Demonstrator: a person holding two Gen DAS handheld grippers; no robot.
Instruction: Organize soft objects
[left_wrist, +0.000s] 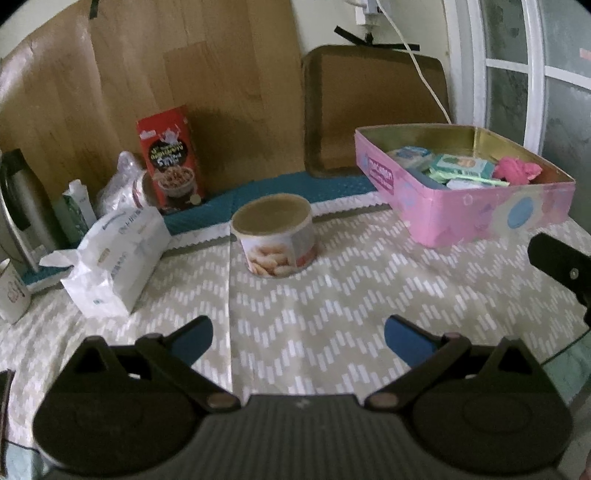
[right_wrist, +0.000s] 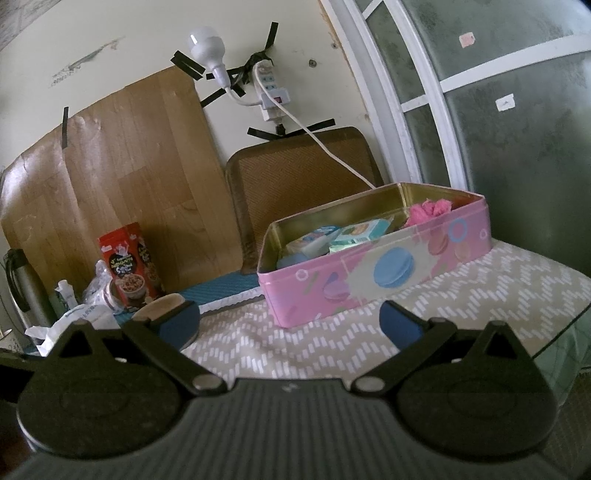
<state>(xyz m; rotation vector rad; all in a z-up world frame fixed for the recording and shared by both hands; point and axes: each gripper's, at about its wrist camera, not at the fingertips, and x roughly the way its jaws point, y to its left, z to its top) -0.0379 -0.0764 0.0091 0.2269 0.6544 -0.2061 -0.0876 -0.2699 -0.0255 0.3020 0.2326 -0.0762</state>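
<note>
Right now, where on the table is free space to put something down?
Bare cloth lies between the open left gripper, the round can and the pink tin. It is crowded at the left, around the white bag and red box.

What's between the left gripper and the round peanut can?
Nothing: in the left wrist view only bare chevron tablecloth lies between the open left gripper and the peanut can.

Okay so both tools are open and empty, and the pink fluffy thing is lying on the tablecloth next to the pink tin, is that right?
Not quite. The pink fluffy thing lies inside the pink tin, at its far end, not on the tablecloth; the left wrist view shows it. The left tool and right tool are indeed open and empty.
</note>
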